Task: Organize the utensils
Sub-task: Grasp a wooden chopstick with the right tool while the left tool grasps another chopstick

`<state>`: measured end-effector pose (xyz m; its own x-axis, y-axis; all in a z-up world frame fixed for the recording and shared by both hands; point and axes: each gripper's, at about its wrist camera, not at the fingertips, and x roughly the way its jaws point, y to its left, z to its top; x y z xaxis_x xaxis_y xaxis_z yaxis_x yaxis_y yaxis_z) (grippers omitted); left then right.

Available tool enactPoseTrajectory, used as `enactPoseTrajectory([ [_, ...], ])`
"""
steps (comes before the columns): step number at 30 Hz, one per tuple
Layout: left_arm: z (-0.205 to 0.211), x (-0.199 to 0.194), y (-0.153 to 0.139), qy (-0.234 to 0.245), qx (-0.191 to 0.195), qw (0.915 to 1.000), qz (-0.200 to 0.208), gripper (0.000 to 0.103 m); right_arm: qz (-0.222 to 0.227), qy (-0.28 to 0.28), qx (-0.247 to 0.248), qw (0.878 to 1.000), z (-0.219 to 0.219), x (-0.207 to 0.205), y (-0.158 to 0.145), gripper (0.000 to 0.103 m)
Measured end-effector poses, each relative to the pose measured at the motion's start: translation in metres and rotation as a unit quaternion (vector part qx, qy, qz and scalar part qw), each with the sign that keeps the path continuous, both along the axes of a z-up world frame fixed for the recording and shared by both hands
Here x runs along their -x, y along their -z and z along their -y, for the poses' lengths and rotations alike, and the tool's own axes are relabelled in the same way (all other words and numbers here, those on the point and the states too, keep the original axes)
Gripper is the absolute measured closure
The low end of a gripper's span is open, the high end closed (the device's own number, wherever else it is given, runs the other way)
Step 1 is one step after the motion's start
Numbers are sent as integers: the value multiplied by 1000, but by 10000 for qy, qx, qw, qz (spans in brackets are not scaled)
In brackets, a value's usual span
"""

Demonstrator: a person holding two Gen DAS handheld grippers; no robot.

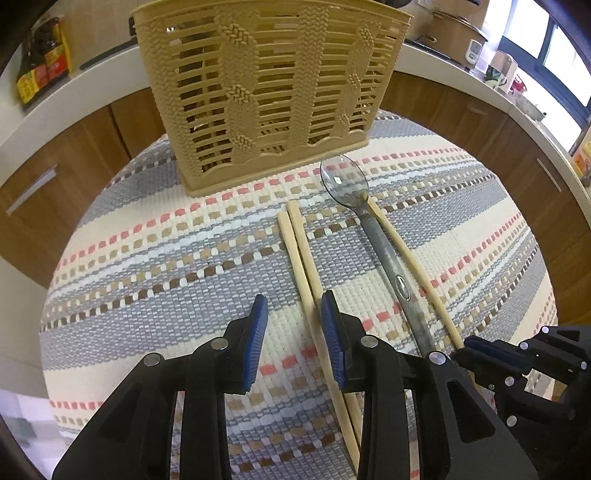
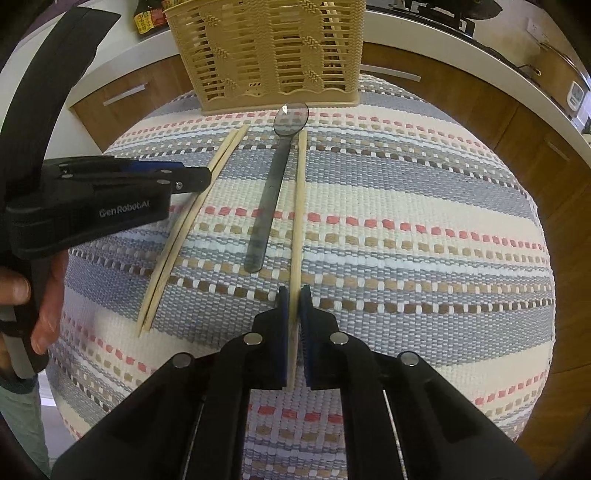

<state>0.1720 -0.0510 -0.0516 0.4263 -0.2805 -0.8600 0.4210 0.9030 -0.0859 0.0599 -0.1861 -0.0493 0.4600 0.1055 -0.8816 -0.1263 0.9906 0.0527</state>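
A tan slotted utensil basket [image 1: 271, 92] [image 2: 273, 55] stands at the far side of a striped woven mat [image 1: 166, 258] [image 2: 406, 240]. In front of it lie a pair of wooden chopsticks [image 1: 301, 258] [image 2: 188, 225], a grey metal spoon [image 1: 384, 254] [image 2: 273, 192] and a single chopstick [image 1: 410, 266] [image 2: 300, 199]. My left gripper [image 1: 293, 325] is open, its right pad beside the chopstick pair. My right gripper [image 2: 293, 317] [image 1: 480, 354] is shut on the near end of the single chopstick, which still lies along the mat.
Wooden cabinets and a white counter curve around behind the table. Sauce bottles [image 1: 40, 62] stand on the counter at left, a pot and cooker [image 1: 458, 29] at right. A hand [image 2: 44, 306] holds the left gripper's body.
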Motion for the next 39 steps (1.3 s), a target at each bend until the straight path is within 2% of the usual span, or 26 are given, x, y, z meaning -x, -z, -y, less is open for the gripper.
enactPoseTrajectory([
  [1, 0, 0, 0, 17, 17, 10000, -23, 88, -14, 24, 35, 10000, 1, 1, -1, 99],
  [4, -7, 2, 1, 22, 42, 10000, -78, 96, -122, 153, 89, 9998, 8, 3, 0, 99],
  [9, -12, 10, 2, 49, -53, 10000, -64, 96, -299, 334, -47, 9990, 30, 9, -1, 99],
  [12, -12, 9, 1, 72, -88, 9999, -110, 94, -372, 158, -464, 9981, 37, 8, -2, 98],
  [13, -12, 9, 1, 75, -92, 9998, -140, 91, -348, 131, -560, 9977, 38, 8, -4, 98],
  [16, -8, 6, 0, 105, -99, 9997, -194, 83, -262, 150, -445, 9986, 42, -1, -13, 94],
  [19, -3, 2, 0, 156, -188, 9994, -238, 81, -358, 53, -435, 9984, 42, -19, -19, 89],
  [23, 5, -4, 0, 235, -329, 9986, -335, 81, -491, -53, -291, 9984, 38, -50, -20, 88],
  [27, 2, -13, -1, 221, -198, 9982, -515, 81, -671, -32, -500, 9965, 38, -75, -14, 88],
  [29, -1, -17, -1, 180, -91, 9980, -592, 81, -632, 59, -416, 9971, 40, -85, -14, 88],
  [31, -7, -22, -1, 122, 147, 9973, -715, 81, -739, 102, -545, 9957, 43, -95, -11, 88],
  [33, -11, -25, 0, 33, 96, 9977, -674, 82, -881, 128, -686, 9937, 44, -103, -7, 88],
  [37, -11, -25, -1, 17, -52, 9982, -593, 84, -901, 155, -320, 9953, 36, -105, -3, 88],
  [39, -4, -25, 0, 28, -270, 9982, -543, 85, -869, 39, -81, 9962, 25, -104, -3, 91],
])
